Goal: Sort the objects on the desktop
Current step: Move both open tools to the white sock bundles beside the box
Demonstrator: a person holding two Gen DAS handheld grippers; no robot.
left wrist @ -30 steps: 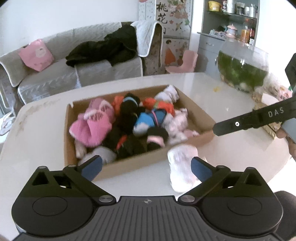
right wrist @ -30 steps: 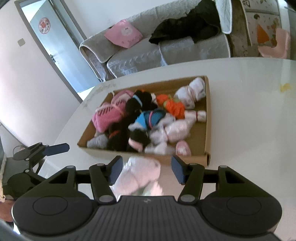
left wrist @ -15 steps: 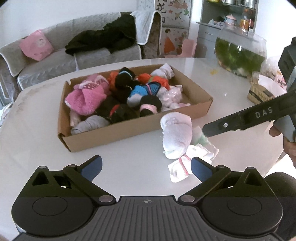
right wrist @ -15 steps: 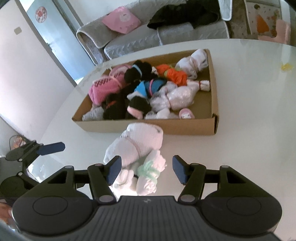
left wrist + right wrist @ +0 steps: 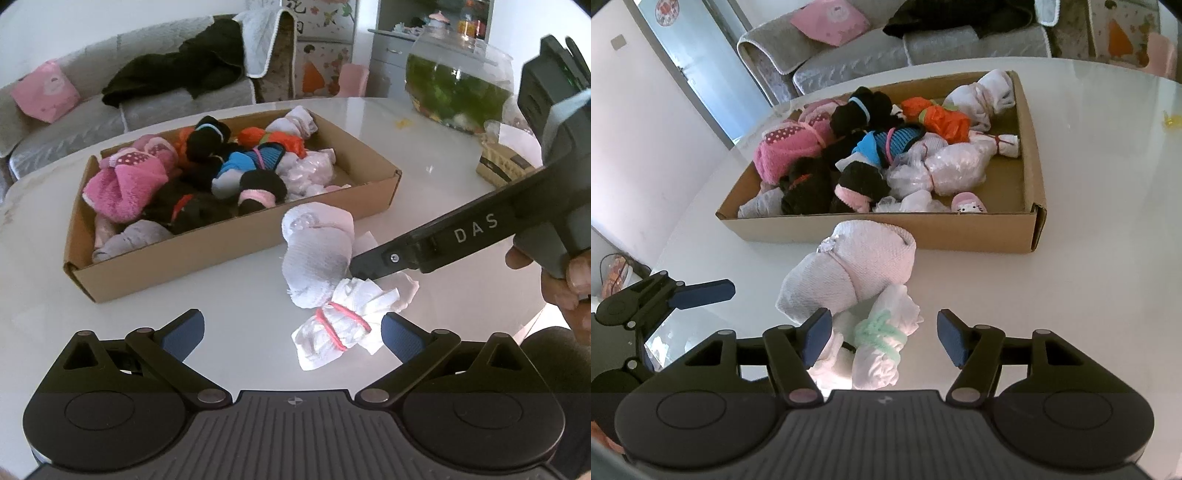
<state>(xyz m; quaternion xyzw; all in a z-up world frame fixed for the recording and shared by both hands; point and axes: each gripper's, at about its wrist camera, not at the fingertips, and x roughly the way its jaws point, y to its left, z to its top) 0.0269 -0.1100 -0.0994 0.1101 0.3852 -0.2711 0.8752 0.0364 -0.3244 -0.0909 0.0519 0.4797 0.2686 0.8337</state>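
A cardboard box (image 5: 229, 254) (image 5: 1030, 162) full of rolled sock bundles stands on the white table. In front of it lie three loose bundles: a large white-pink roll (image 5: 317, 251) (image 5: 849, 266), a white bundle with a pink band (image 5: 340, 325), and a white bundle with a green tie (image 5: 882, 343). My left gripper (image 5: 291, 328) is open, just short of the pink-banded bundle. My right gripper (image 5: 884, 332) is open around the green-tied bundle; its finger also shows in the left wrist view (image 5: 436, 243), beside the large roll.
A glass fish bowl (image 5: 458, 85) and a small carton (image 5: 506, 166) stand at the table's far right. A grey sofa (image 5: 147, 96) with a pink cushion and dark clothes lies behind the table. The table edge runs close on the right.
Both grippers have drawn back from the box and lowered toward the loose bundles. The right gripper now straddles the green-tied bundle. Both stay open.
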